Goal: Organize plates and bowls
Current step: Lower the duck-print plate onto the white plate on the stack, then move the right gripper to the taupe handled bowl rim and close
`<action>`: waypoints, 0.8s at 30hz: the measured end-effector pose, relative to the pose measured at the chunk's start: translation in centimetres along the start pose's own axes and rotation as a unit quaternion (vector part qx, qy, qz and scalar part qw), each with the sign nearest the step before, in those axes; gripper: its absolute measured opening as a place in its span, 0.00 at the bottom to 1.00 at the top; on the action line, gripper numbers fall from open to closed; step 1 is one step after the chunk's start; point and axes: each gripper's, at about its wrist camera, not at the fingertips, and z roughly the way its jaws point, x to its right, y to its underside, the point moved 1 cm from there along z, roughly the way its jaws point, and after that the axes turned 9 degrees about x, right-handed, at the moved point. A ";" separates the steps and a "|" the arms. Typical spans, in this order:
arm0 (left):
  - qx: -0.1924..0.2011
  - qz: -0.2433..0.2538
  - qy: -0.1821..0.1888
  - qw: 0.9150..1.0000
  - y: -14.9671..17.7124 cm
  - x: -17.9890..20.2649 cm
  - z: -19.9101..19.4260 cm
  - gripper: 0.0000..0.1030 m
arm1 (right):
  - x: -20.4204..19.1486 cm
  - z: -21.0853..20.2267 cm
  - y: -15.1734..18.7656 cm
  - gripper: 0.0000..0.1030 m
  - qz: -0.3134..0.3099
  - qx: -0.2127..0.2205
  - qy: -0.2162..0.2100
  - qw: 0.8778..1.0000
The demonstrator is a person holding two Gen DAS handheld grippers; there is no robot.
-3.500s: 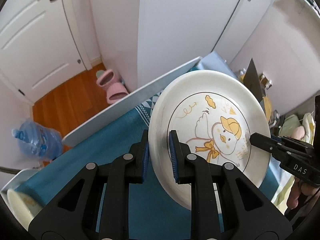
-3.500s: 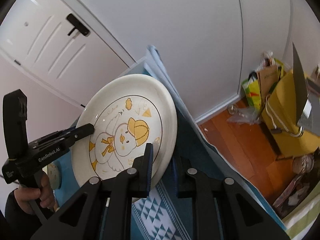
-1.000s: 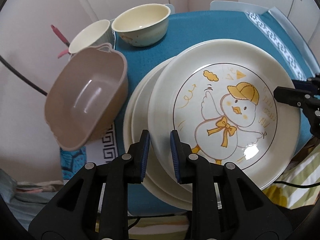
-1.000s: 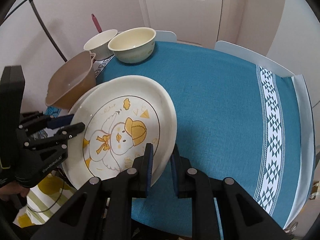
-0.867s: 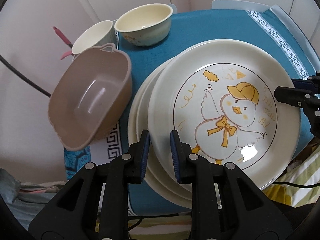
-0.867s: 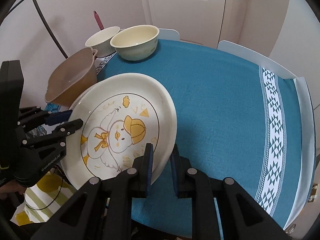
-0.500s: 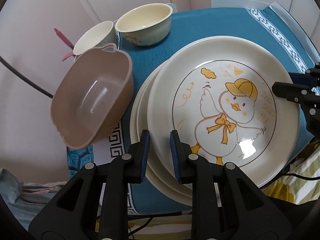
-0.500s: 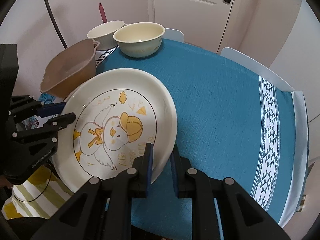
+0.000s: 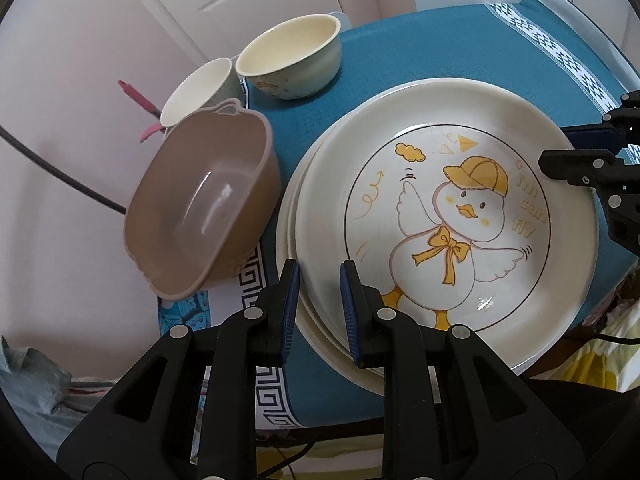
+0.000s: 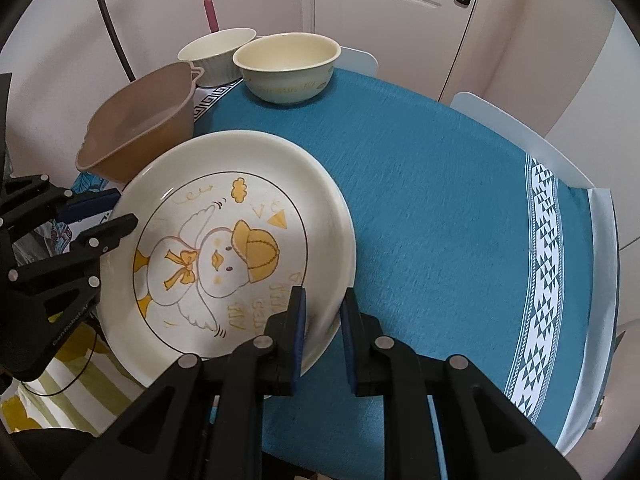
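A cream plate with a yellow duck drawing [image 9: 448, 224] [image 10: 224, 248] is gripped by both tools at opposite rims. My left gripper [image 9: 318, 276] is shut on its near-left rim, and it appears as black fingers [image 10: 116, 208] in the right wrist view. My right gripper [image 10: 322, 300] is shut on the opposite rim, with its fingers [image 9: 568, 160] showing in the left wrist view. The plate lies almost flat, right over a stack of cream plates [image 9: 294, 216] at the table's corner. Whether it rests on the stack I cannot tell.
A brown plastic bowl [image 9: 200, 208] [image 10: 136, 128] tilts beside the stack. Behind it stand a cream bowl [image 9: 290, 56] [image 10: 286, 66] and a white ribbed bowl [image 9: 196, 88] [image 10: 216, 52]. The teal tablecloth [image 10: 440, 208] spreads to the right. White chair backs [image 10: 520, 136] line the far edge.
The duck plate, earlier held upright in the air, has swung down over the stack. In the last second both grippers rolled slightly and the plate levelled.
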 end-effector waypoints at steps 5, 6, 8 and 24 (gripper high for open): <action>-0.001 -0.005 -0.001 1.000 -0.1 -0.3 0.1 0.18 | -0.2 0.0 0.1 0.15 -0.009 0.001 0.005 1.000; -0.001 -0.008 0.001 1.000 -0.1 -0.4 0.1 0.18 | -0.2 0.1 0.1 0.15 -0.009 0.001 0.005 1.000; -0.002 -0.007 0.000 1.000 -0.1 -0.3 0.2 0.18 | 0.0 0.1 0.1 0.15 -0.007 0.001 0.004 1.000; 0.092 -0.198 0.007 0.976 -4.5 -8.8 -7.5 1.00 | 3.8 -5.8 -5.9 0.55 0.079 0.079 -0.104 0.988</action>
